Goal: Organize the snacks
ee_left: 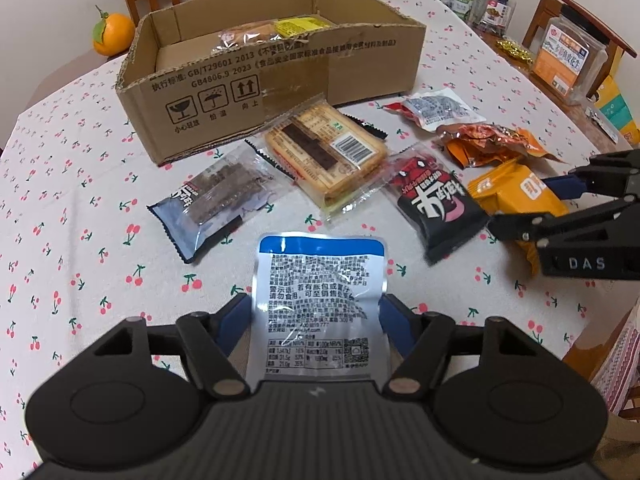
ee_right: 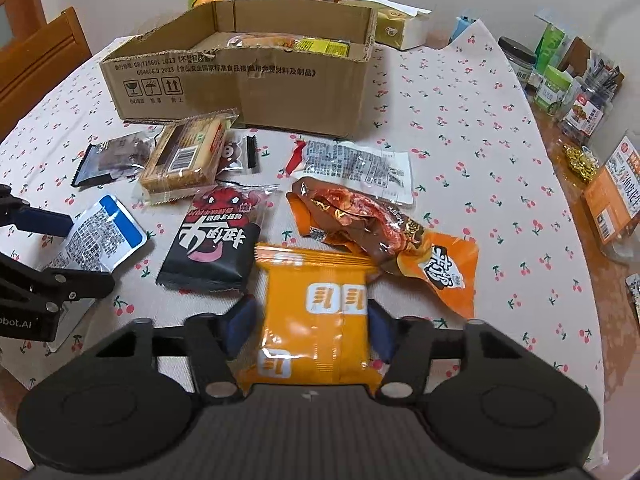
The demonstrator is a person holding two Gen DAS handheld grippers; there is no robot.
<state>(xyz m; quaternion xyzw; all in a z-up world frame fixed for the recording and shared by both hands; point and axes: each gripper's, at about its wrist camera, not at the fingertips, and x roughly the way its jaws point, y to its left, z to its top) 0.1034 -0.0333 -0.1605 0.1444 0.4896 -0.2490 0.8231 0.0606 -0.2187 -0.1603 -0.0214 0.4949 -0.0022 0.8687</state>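
While both packets are held above the cherry-print cloth of the desk (ee_left: 60, 184), the remaining snacks lie loose in front of the cardboard box (ee_left: 256, 92). The silver-and-blue packet (ee_left: 320, 304) is clamped between the blue pads of the left hand-held gripper (ee_left: 316, 320), printed side up, its blue edge pointing toward the box. The orange packet (ee_right: 316, 312) is gripped in the same manner by the right hand-held gripper (ee_right: 312, 324). Just beyond it, a black-and-red packet (ee_right: 218, 244) and an orange-brown pouch (ee_right: 384, 236) are seen lying on the cloth, the pouch touching the orange packet's far edge. A clear-wrapped biscuit pack (ee_left: 326, 152) is found resting close against the box front, with a dark-blue wrapped bar (ee_left: 212, 204) to its left and a white-and-red sachet (ee_left: 434, 112) to its right. Inside the box, wrapped items are placed against the far wall. An orange fruit (ee_left: 112, 34) is located behind the box's left corner.
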